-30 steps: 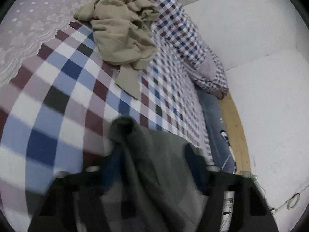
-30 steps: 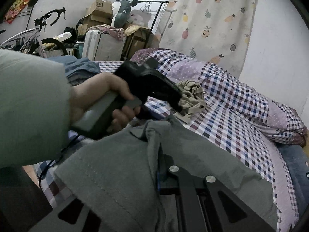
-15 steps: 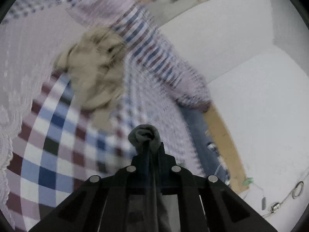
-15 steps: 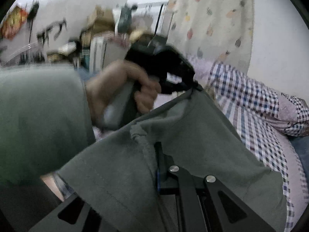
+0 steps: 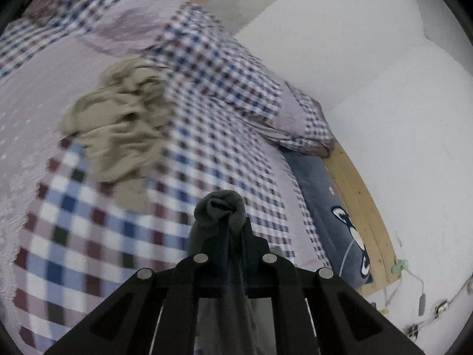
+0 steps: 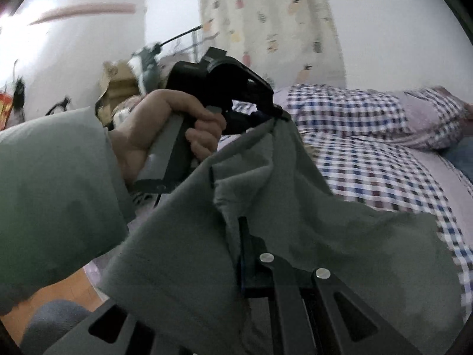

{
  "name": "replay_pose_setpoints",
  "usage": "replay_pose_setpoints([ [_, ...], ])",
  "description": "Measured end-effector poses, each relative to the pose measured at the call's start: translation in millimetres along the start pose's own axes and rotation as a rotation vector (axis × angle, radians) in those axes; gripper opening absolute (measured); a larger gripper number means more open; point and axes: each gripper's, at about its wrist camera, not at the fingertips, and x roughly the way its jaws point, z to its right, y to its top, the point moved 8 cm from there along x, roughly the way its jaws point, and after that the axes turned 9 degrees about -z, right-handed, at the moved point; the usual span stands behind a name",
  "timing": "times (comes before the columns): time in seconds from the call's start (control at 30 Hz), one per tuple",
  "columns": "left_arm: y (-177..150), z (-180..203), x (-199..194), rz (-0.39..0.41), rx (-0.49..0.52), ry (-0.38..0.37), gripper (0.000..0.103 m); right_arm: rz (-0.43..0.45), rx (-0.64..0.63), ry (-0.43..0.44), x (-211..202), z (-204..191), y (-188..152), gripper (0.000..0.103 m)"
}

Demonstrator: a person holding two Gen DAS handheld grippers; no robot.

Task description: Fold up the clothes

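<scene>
Left hand-held gripper point(image 5: 229, 227): pinched a bunched corner of the grey garment point(image 6: 295, 222).
Right hand-held gripper point(image 6: 241, 230): clamped on another edge of it.
Garment: hung between both, raised above the bed point(image 5: 88, 236).
Landmark: beige heap point(image 5: 124, 124) lay beyond, on the bed.
Advice: probably pull the two corners apart evenly, level, before lowering it clear of the heap.

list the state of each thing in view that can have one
left tongs: shut on grey-green garment
right tongs: shut on grey-green garment
grey-green garment: lifted, hanging between both tongs, not folded
beige garment: crumpled in a heap on the bed, unfolded
checked quilt: bunched along the far side of the bed
person's hand: gripping the left tongs' handle
</scene>
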Motion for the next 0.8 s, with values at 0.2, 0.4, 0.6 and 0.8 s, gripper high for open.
replay_pose_setpoints([
  [0.2, -8.2, 92.6, 44.8, -0.054, 0.064, -0.012, 0.005, 0.023, 0.178, -0.016, -56.3, 70.2, 1.5, 0.003],
  [0.4, -44.3, 151.5, 128.8, -0.144, 0.092, 0.018, 0.005, -0.013, 0.369, -0.046, -95.9, 151.2, -35.3, 0.003],
  [0.6, -84.9, 173.5, 229.1, -0.236, 0.092, 0.118, 0.005, -0.089, 0.616, -0.048, -98.8, 238.9, -91.2, 0.003],
  [0.8, -107.4, 163.7, 297.1, -0.317, 0.071, 0.22, 0.006, -0.141, 0.704, -0.05, -94.2, 275.9, -117.0, 0.003],
])
